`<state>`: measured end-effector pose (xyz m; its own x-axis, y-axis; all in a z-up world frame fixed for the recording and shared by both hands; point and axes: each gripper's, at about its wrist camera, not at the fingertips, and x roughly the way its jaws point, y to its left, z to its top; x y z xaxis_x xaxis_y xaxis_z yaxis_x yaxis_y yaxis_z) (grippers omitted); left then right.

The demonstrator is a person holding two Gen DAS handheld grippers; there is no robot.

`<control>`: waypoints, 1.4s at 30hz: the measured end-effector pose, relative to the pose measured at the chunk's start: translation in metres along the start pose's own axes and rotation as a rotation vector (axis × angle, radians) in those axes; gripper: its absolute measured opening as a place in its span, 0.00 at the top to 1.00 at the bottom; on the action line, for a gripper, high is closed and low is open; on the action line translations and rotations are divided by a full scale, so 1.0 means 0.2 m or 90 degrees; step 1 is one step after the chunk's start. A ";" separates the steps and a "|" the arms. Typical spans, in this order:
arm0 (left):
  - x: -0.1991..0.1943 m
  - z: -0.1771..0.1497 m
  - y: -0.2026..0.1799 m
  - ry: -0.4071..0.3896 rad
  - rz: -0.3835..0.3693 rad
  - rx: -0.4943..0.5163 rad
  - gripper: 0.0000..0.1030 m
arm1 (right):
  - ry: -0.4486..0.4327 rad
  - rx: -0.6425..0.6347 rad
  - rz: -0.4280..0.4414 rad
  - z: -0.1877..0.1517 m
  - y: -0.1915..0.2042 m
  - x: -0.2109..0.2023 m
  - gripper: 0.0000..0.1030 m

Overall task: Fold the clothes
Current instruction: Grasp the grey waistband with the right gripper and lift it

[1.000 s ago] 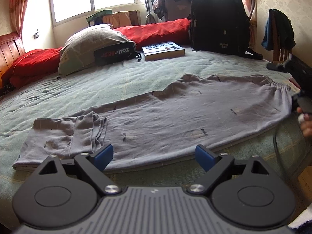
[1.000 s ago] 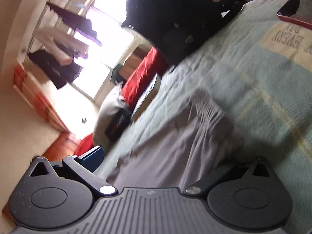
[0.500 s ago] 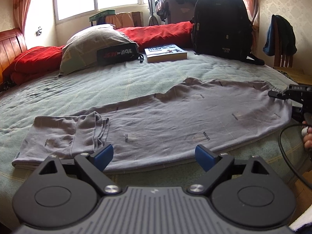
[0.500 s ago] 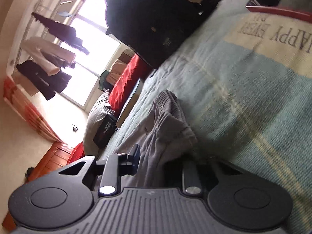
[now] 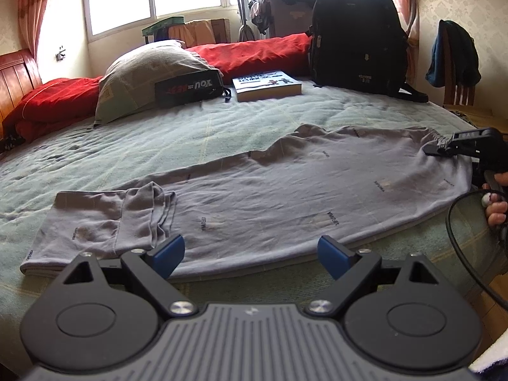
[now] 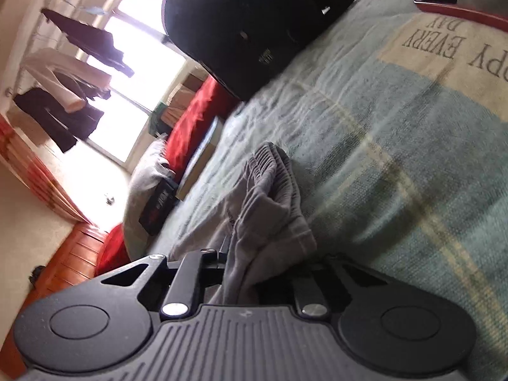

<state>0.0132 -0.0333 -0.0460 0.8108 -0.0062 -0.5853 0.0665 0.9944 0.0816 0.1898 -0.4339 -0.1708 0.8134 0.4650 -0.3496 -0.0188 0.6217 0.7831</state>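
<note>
Grey trousers lie flat across the green bedspread, legs to the left with one cuff folded back, waistband to the right. My left gripper stands open just above the trousers' near edge, nothing between its blue pads. My right gripper sits at the waistband on the far right. In the right wrist view its jaws are closing, and the gathered waistband cloth is bunched and pinched between the fingers of the right gripper.
At the back of the bed stand a black backpack, a book, a black pouch against a pillow and a red quilt. A chair with a jacket is at the right. A hand and cable are at the bed's right edge.
The right gripper went from wide open to shut on the trousers' waistband, which now bunches up between its fingers. The left gripper has kept still and open.
</note>
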 end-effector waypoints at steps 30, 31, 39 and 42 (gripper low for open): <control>-0.13 0.00 0.46 0.034 -0.020 -0.019 0.12 | 0.104 -0.404 0.016 -0.20 1.12 0.11 0.90; -0.13 0.00 0.48 0.034 -0.018 -0.022 0.12 | 0.112 -0.415 0.022 -0.22 1.15 0.13 0.90; -0.16 -0.03 0.65 0.047 -0.014 -0.028 0.12 | 0.173 -0.500 0.063 -0.42 1.43 0.26 0.90; -0.18 -0.04 0.69 0.053 -0.021 -0.012 0.12 | 0.196 -0.526 0.069 -0.49 1.51 0.32 0.90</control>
<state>-0.0104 0.1047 -0.0201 0.7576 -0.0318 -0.6520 0.0816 0.9956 0.0462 0.1795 -0.1553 -0.0067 0.5927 0.6221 -0.5116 -0.5969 0.7657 0.2396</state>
